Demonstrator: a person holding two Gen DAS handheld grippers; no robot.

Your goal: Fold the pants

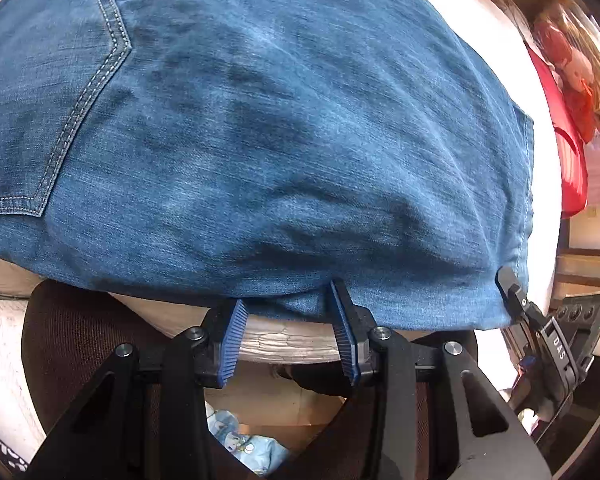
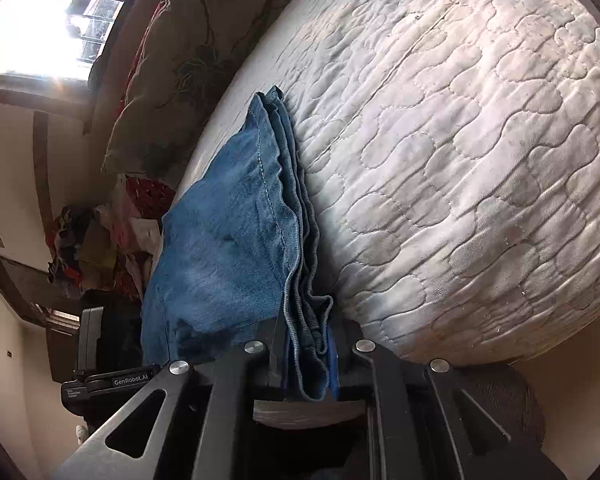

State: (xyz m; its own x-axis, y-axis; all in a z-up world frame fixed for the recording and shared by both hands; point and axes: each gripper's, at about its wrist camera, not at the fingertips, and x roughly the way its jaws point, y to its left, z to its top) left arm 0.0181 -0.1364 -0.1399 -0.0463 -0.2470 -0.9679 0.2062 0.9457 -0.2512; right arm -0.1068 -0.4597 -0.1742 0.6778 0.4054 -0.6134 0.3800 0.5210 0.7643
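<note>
Blue denim pants lie folded on a quilted white mattress, back pocket at the upper left in the left wrist view. My left gripper stands at the near folded edge. Its blue-ribbed pads are spread apart, the fabric edge lies between the tips, and neither pad presses on it. My right gripper is shut on the stacked layers at the pants' end, denim bunched between its jaws. That same right gripper shows at the pants' right corner in the left wrist view.
A brown patterned pillow leans at the head of the bed under a bright window. Heaped clothes and red fabric lie beside the bed. The mattress edge drops off just below the left gripper.
</note>
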